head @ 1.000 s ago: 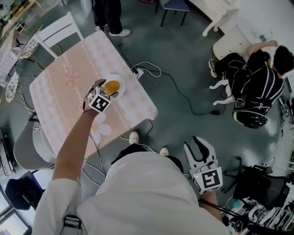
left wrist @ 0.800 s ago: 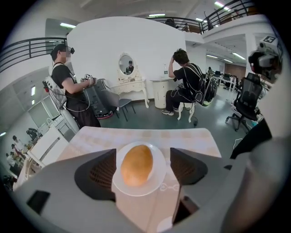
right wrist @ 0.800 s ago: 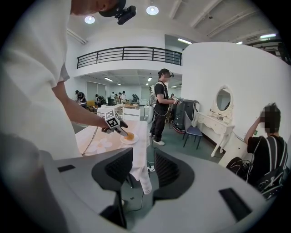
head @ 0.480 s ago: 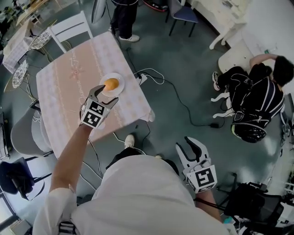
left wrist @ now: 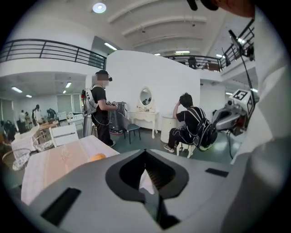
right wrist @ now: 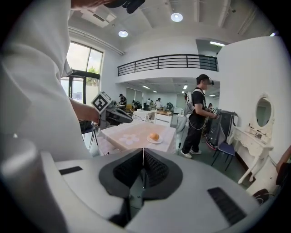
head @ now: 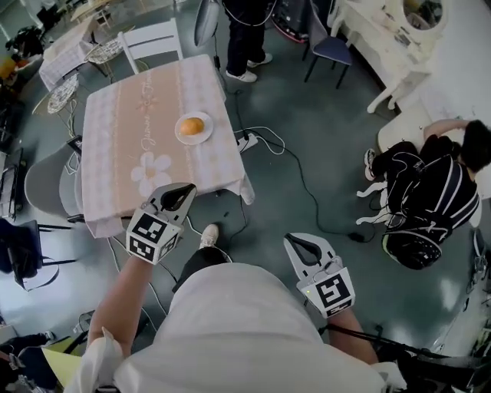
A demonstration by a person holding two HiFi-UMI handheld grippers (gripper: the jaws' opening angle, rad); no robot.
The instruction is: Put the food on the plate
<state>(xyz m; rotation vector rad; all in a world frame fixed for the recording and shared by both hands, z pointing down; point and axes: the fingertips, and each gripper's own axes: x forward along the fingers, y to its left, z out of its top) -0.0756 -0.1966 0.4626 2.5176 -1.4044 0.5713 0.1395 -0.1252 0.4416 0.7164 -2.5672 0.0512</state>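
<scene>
An orange-brown bun (head: pixel 191 125) lies on a small white plate (head: pixel 179 137) near the right edge of the pink-clothed table (head: pixel 115 153). My left gripper (head: pixel 189 189) hovers off the table's near edge, well short of the plate. Its jaws meet with nothing between them, as the left gripper view (left wrist: pixel 145 154) also shows. My right gripper (head: pixel 290 239) hangs over the floor by my body, jaws shut and empty (right wrist: pixel 143 151). The right gripper view shows the bun (right wrist: pixel 154 136) on the table (right wrist: pixel 129 133) in the distance.
A white chair (head: pixel 149 42) stands at the table's far end and a grey chair (head: pixel 44 184) at its left. A person (head: pixel 247 19) stands beyond the table. Another person in black (head: pixel 430 180) sits at the right. Cables (head: pixel 303 165) trail across the floor.
My left gripper has drawn back from over the plate to beyond the table's near edge. The jaws of both grippers have gone from open to shut. The bun stays on the plate.
</scene>
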